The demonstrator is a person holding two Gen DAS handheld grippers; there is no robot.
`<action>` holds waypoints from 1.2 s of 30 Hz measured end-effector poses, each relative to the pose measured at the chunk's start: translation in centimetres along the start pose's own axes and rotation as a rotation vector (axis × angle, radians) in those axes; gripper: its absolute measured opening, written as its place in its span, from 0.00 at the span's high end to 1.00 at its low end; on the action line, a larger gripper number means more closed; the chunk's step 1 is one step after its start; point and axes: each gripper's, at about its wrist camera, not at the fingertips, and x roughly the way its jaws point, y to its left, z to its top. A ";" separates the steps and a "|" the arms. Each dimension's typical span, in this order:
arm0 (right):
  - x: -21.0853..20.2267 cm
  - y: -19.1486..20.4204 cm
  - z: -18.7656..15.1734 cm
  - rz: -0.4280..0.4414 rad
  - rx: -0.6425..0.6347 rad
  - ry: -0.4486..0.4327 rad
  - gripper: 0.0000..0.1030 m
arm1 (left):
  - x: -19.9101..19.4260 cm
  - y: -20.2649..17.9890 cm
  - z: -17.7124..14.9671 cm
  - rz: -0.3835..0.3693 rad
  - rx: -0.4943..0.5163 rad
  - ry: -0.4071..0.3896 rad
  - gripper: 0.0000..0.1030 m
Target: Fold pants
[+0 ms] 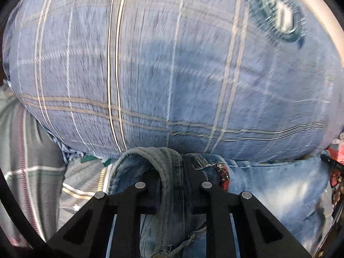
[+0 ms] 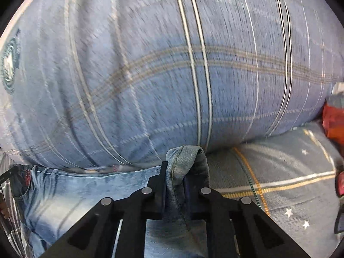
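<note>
Light blue jeans (image 1: 268, 185) lie across the bed, faded in the middle. My left gripper (image 1: 169, 167) is shut on a bunched hem or seam edge of the jeans, which bulges up between its black fingers (image 1: 191, 172). In the right wrist view the same jeans (image 2: 71, 195) stretch to the left, and my right gripper (image 2: 176, 172) is shut on another folded denim edge that stands up between its fingers (image 2: 160, 180). Both pinched edges are raised off the bedding.
A large blue plaid pillow (image 1: 172, 64) (image 2: 172, 75) fills the space just behind the jeans. Grey striped bedding with stars (image 2: 279, 182) shows to the right, with a red item (image 2: 333, 120) at its far edge. Grey plaid cloth (image 1: 23, 150) lies at the left.
</note>
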 end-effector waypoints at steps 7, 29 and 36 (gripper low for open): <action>-5.9 1.0 1.6 0.023 -0.023 -0.104 0.87 | -7.6 1.4 -0.2 -0.047 -0.002 -0.054 0.82; -15.3 -4.8 -17.8 0.141 -0.033 -0.026 0.87 | -18.4 3.5 -21.0 -0.155 -0.027 0.055 0.81; -14.5 -6.5 -23.8 0.154 -0.004 0.056 0.85 | -18.7 3.7 -24.8 -0.113 0.039 0.107 0.77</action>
